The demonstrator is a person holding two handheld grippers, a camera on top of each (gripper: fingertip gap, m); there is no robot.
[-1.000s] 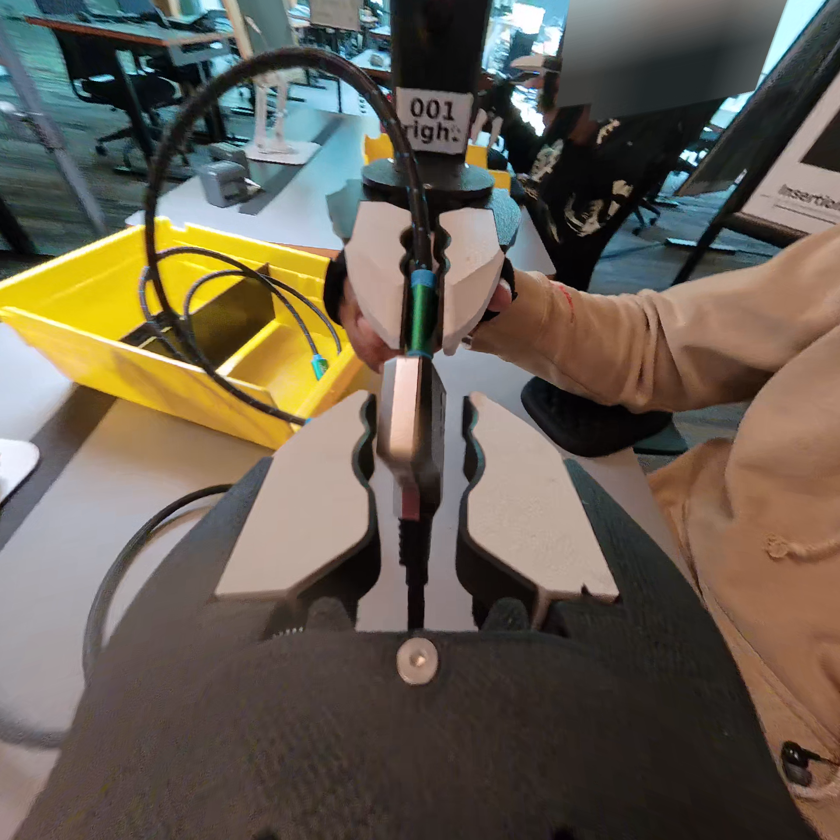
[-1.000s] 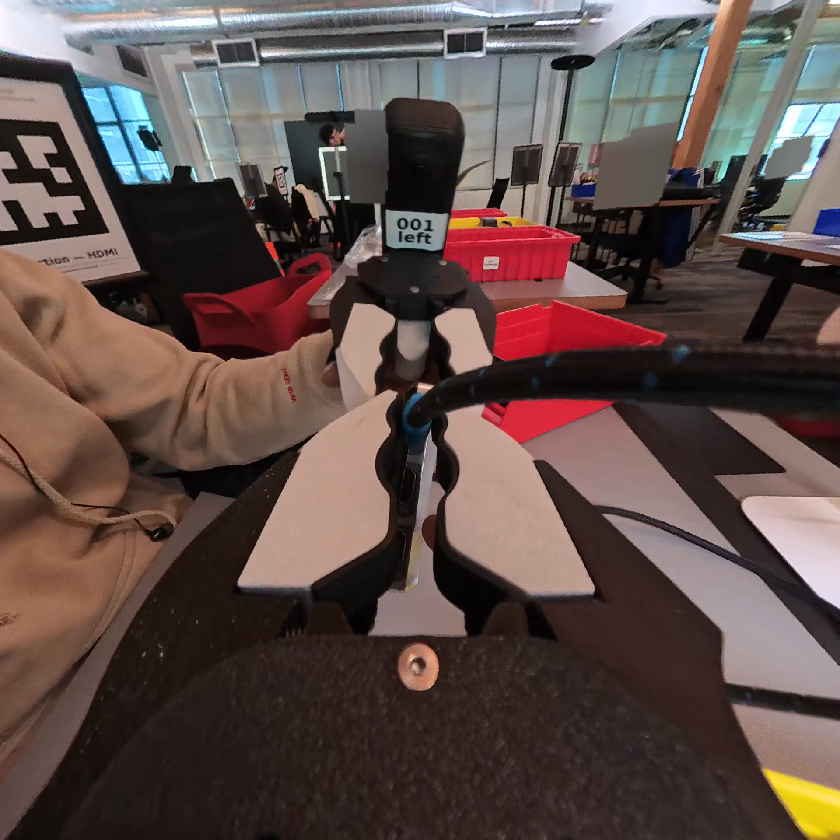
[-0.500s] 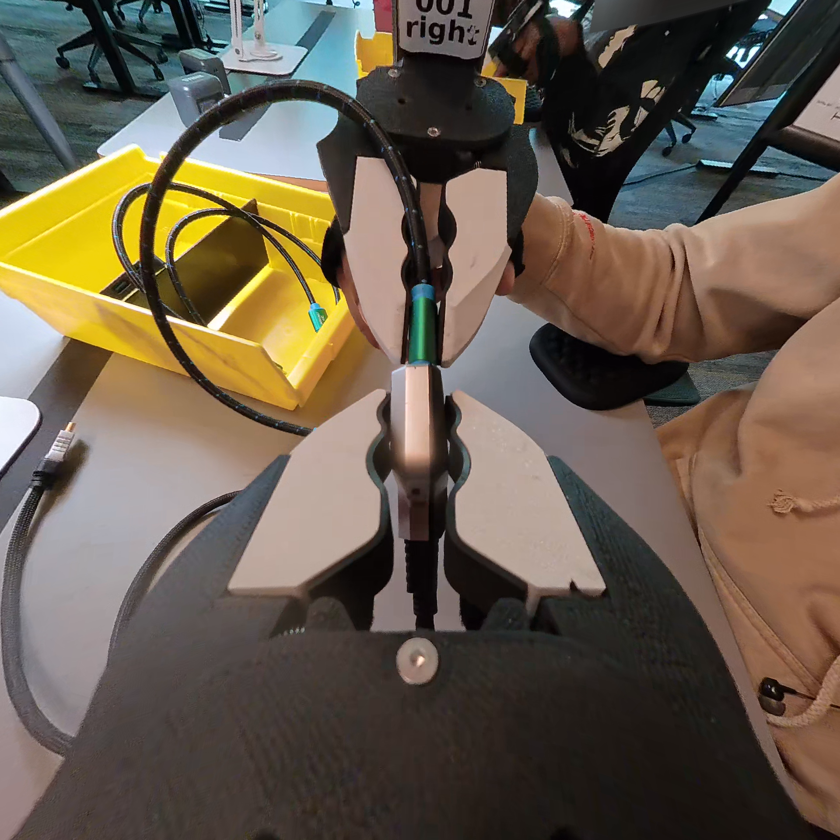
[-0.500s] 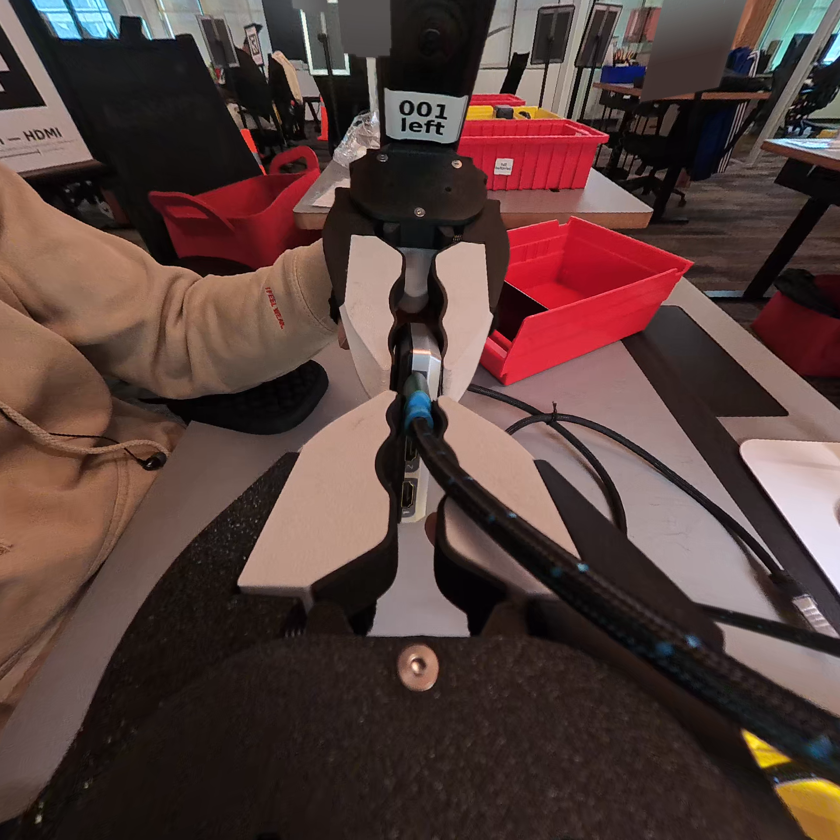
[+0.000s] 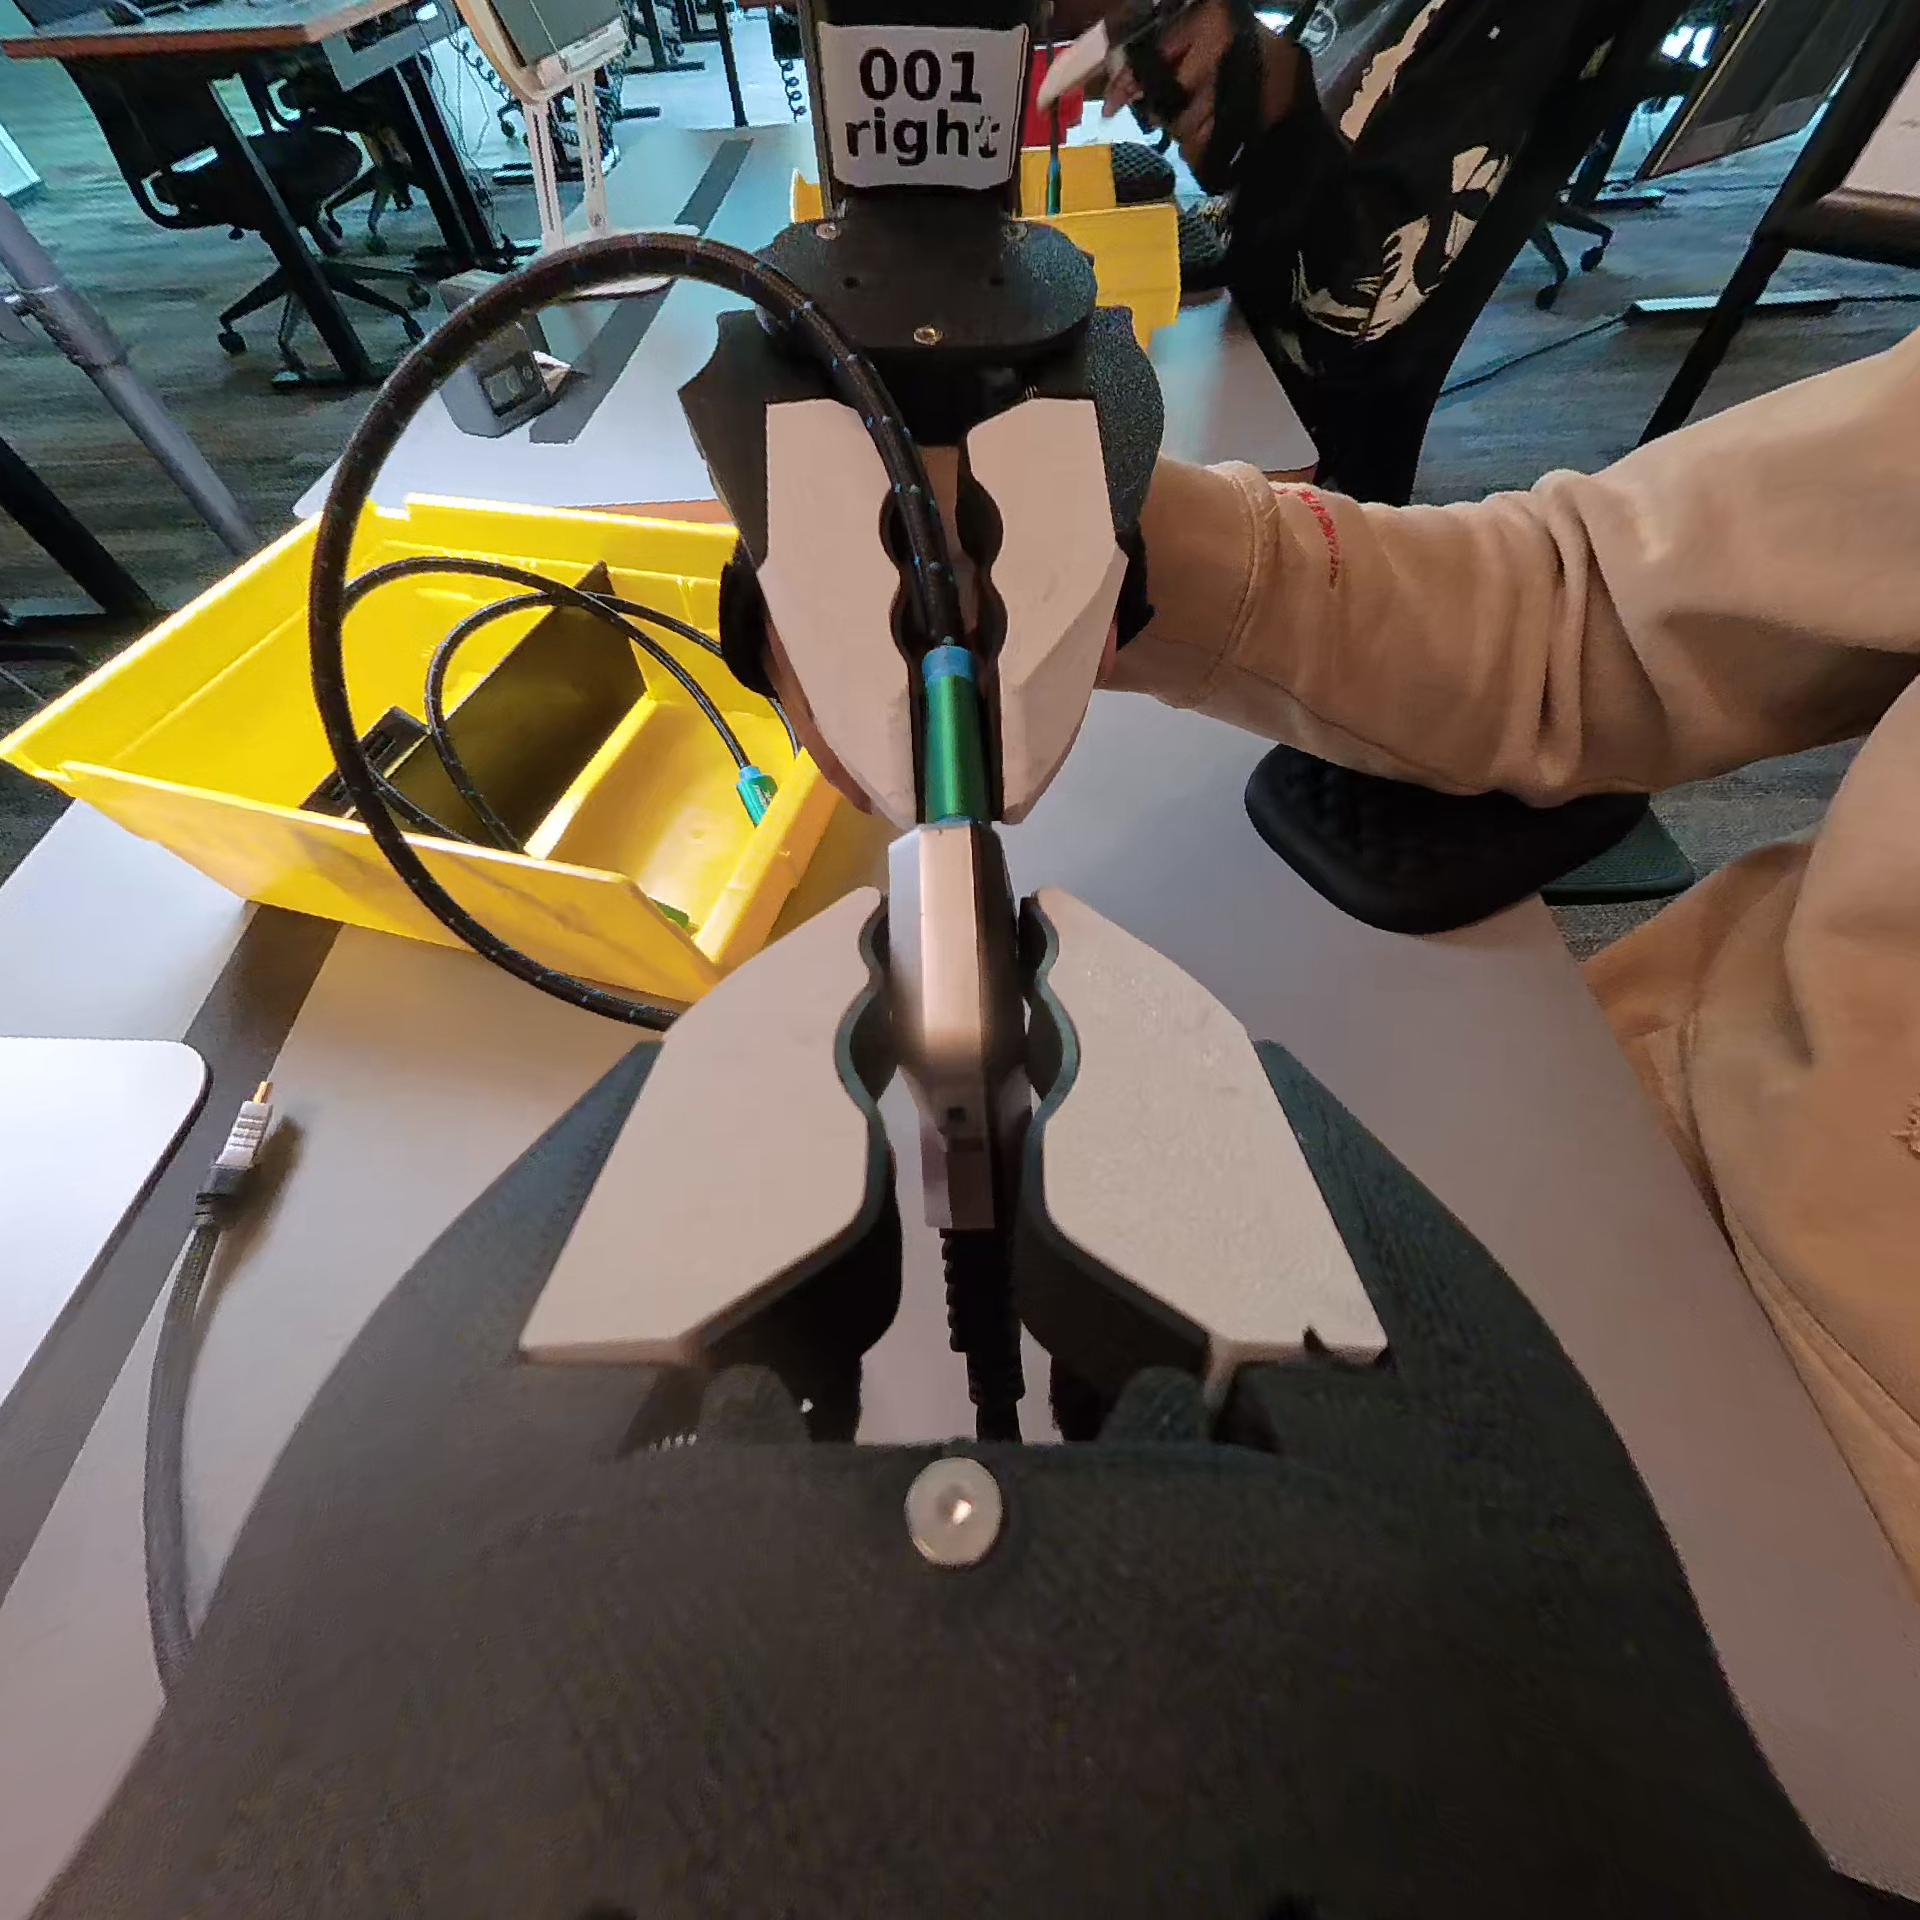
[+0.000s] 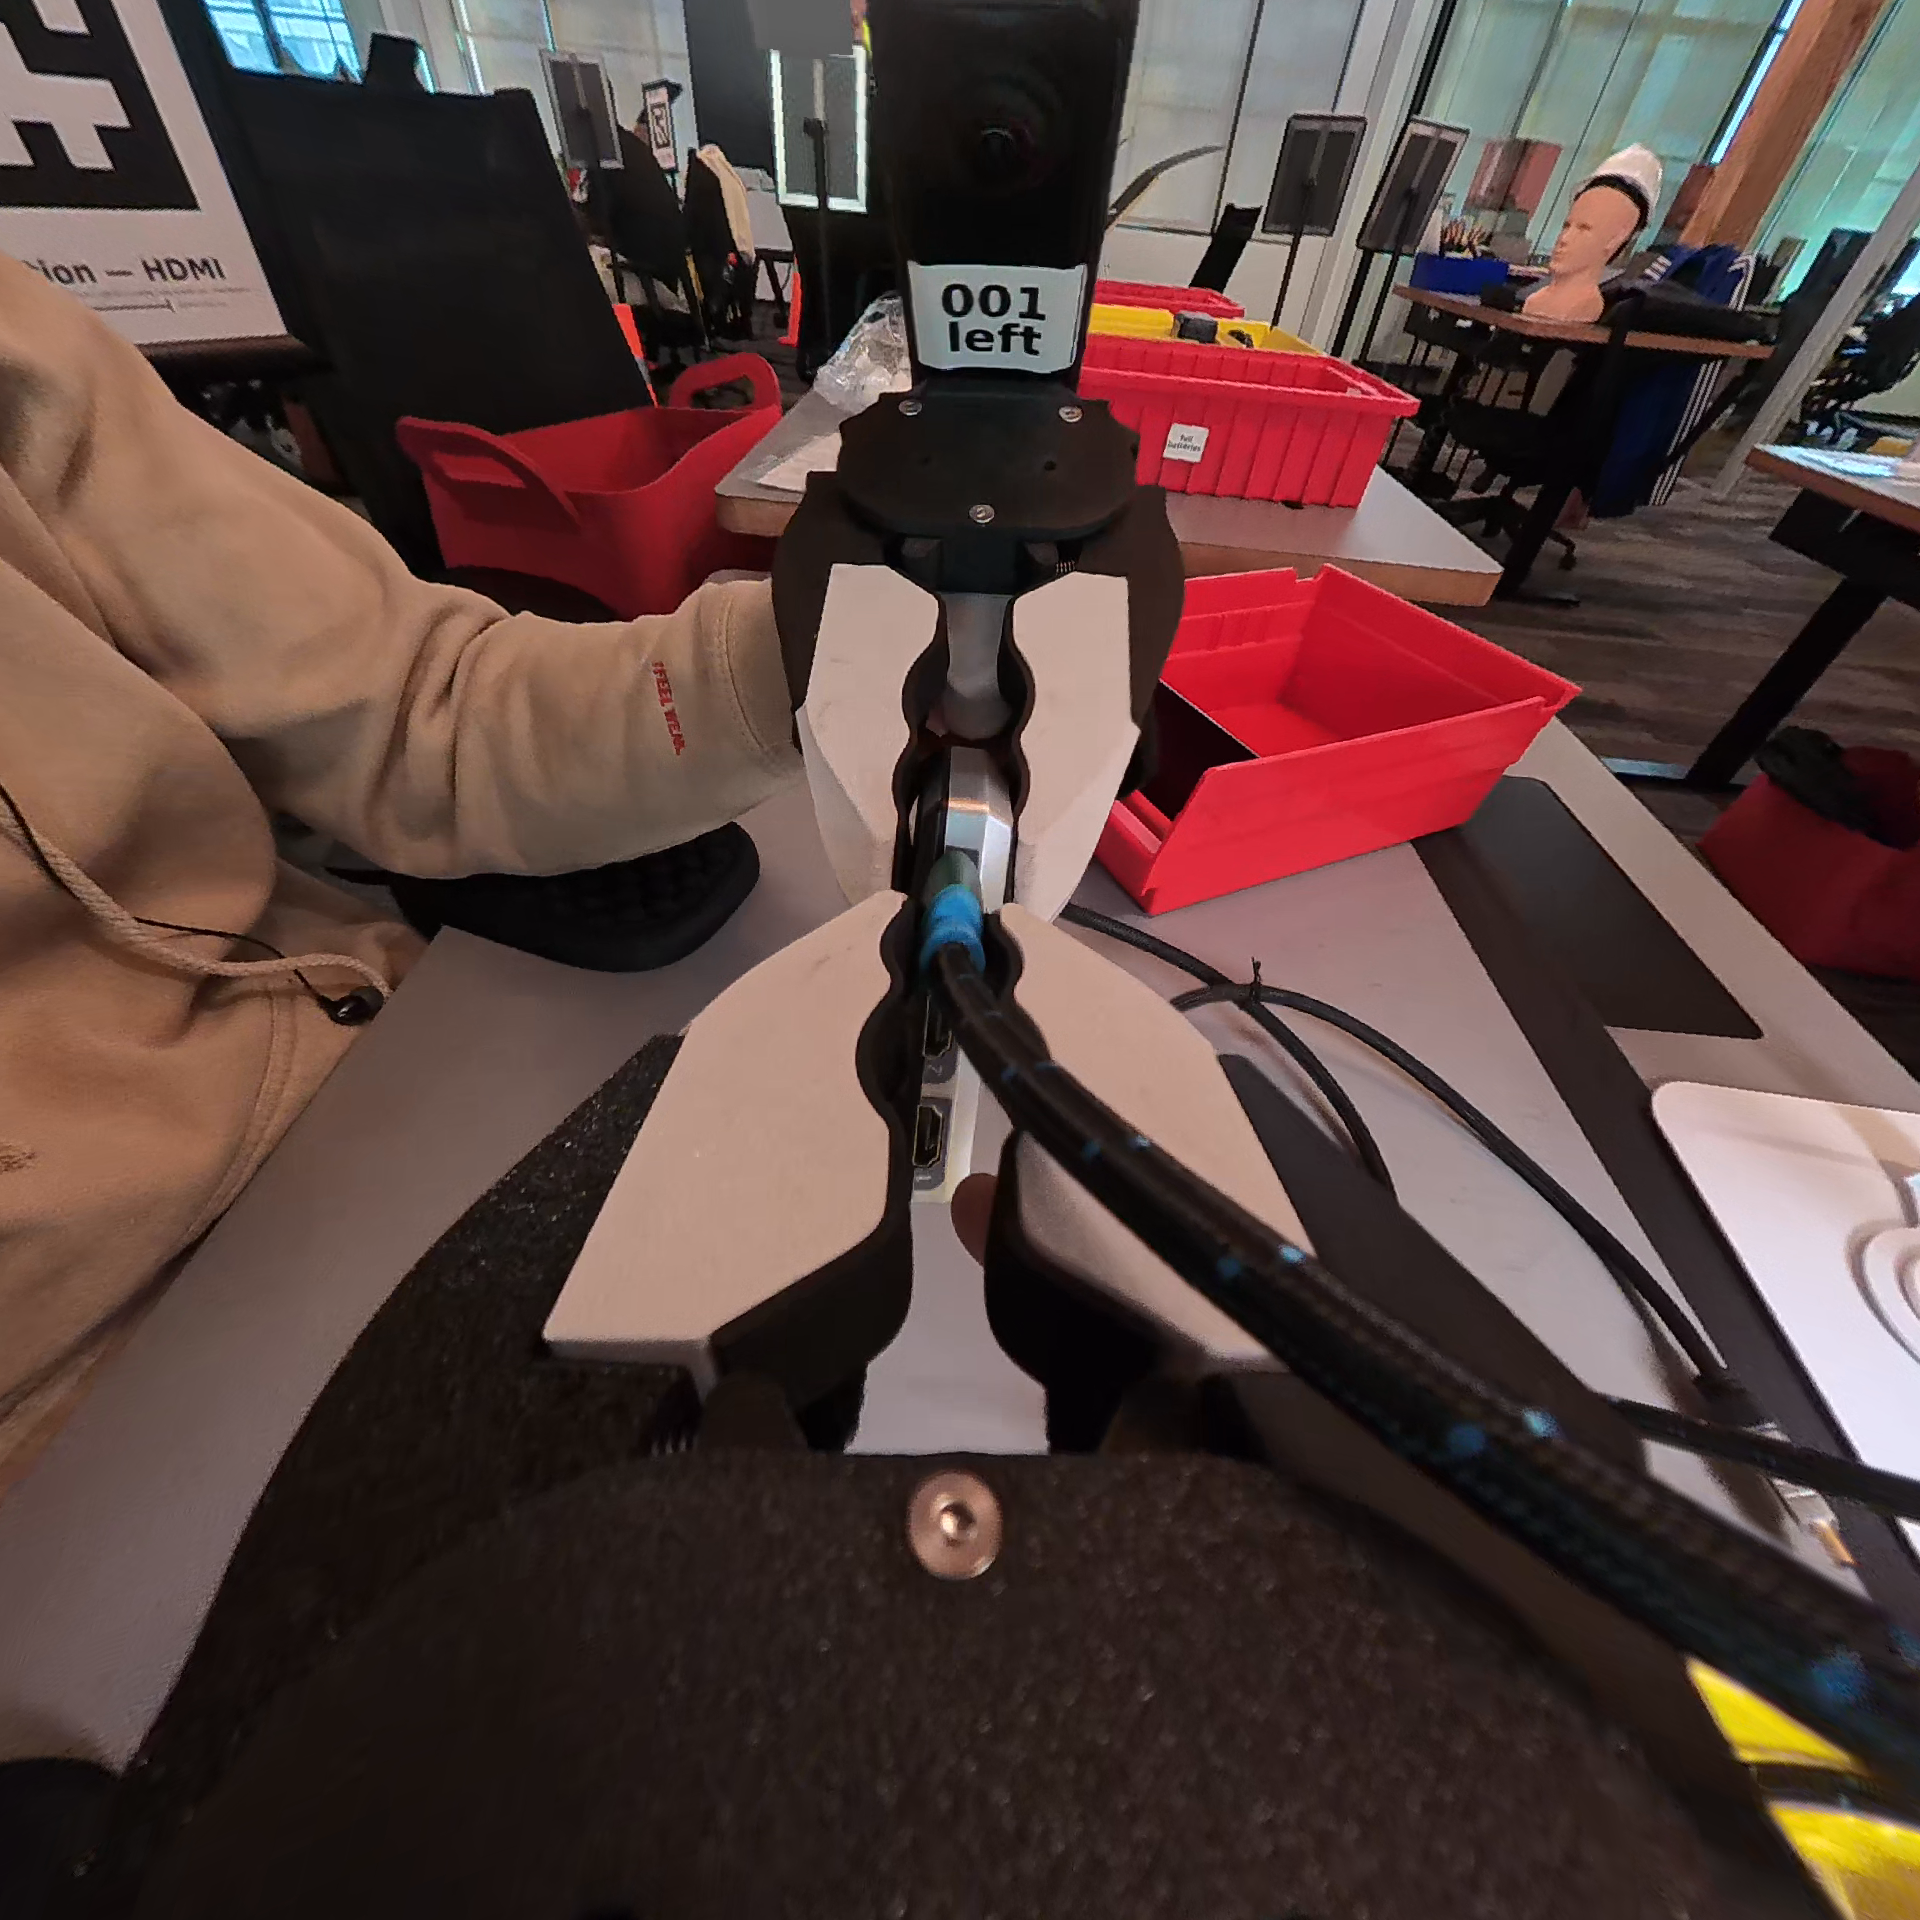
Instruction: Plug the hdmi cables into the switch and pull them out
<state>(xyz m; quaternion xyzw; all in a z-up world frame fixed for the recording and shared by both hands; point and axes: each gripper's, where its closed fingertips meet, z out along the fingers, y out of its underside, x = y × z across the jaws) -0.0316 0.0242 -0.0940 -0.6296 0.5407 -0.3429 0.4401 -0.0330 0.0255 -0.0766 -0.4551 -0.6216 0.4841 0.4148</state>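
Note:
My left gripper is shut on the silver HDMI switch and holds it above the grey table. My right gripper faces it, shut on a green HDMI plug whose tip meets the switch's end. In the right wrist view the right gripper grips the plug's blue collar, which sits in a port of the switch held by the left gripper. Two free ports show below it. The black braided cable loops left.
A yellow bin with more cables stands on the left. A loose HDMI plug lies on the table beside a white pad. A red bin and black cables lie on the other side. A person's beige sleeves hold the grippers.
Both grippers have tilted down toward the table and the left fingers have closed tighter on the switch. The plug stays at the switch's end. The cable loop has swung lower.

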